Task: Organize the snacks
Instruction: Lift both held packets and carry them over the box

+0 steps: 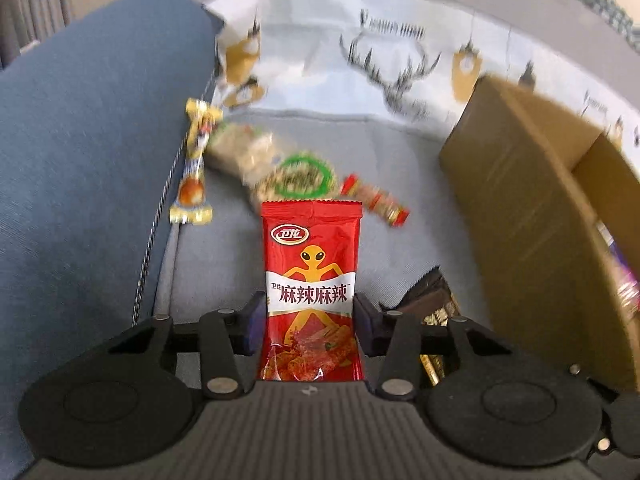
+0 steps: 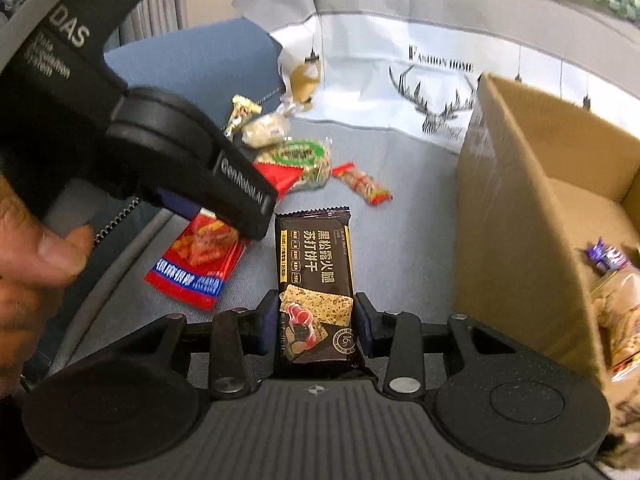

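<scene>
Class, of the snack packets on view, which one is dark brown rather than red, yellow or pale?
The black-truffle soda cracker packet, clamped in the right claw. It alone has a dark brown wrapper; the left claw's spicy strip packet is red.

Soft, even daylight is filling both fisheye views, while motion blur is smearing the edge-bent backgrounds.

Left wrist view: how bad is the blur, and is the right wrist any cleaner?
Left wrist view: the red snack packet in the left tongs is sharp, but the loose snacks behind and the cardboard box are motion-smeared. Right wrist view: cleaner, the dark cracker packet and its print read clearly, with only mild smear on the box's near edge. Both views bend straight lines at the rim.
</scene>
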